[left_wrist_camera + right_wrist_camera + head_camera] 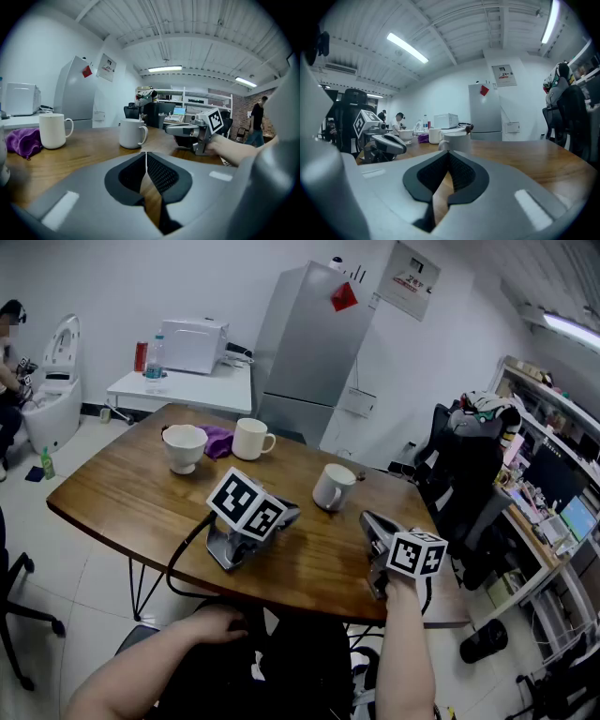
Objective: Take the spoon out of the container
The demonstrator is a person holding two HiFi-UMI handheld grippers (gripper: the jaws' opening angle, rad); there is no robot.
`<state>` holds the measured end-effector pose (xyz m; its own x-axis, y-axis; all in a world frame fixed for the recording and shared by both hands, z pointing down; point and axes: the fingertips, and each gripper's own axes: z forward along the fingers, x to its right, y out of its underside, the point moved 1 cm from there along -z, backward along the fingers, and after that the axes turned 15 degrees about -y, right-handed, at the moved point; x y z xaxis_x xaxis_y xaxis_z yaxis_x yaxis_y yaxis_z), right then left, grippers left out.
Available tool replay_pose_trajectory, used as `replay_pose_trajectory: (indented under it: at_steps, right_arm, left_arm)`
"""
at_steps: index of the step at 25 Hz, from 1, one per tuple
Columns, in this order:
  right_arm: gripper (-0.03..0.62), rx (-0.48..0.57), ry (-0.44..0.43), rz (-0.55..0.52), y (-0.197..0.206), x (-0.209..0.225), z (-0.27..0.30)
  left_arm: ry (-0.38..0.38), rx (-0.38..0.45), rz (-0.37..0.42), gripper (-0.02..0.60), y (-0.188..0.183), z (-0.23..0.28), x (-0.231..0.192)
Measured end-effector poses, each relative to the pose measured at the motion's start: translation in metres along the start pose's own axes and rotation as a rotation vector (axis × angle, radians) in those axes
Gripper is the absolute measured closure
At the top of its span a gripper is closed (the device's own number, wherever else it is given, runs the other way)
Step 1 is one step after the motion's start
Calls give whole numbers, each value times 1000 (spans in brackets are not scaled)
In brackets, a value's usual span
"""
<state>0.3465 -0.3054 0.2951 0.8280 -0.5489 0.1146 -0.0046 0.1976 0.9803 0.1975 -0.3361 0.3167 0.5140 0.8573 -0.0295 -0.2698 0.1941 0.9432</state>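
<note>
Jaws together and empty on left gripper (291,512) and right gripper (369,519), both short of the mug (333,487). Risk: a closed-jaw approach to the spoon (469,127) could tip the mug.

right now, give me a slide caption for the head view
Left gripper and right gripper, both shut, at a wooden table before three white cups.

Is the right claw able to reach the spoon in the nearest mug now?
Probably yes: only bare table separates the right claw from the mug, and the spoon sticks above its rim.
</note>
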Motion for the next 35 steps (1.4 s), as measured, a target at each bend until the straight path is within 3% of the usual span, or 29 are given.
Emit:
replay_pose_trajectory:
  at_steps: [35]
  right_arm:
    - [592,10,-14,1,-2,-4,1]
  left_arm:
    - [0,0,3,569,0,2,1]
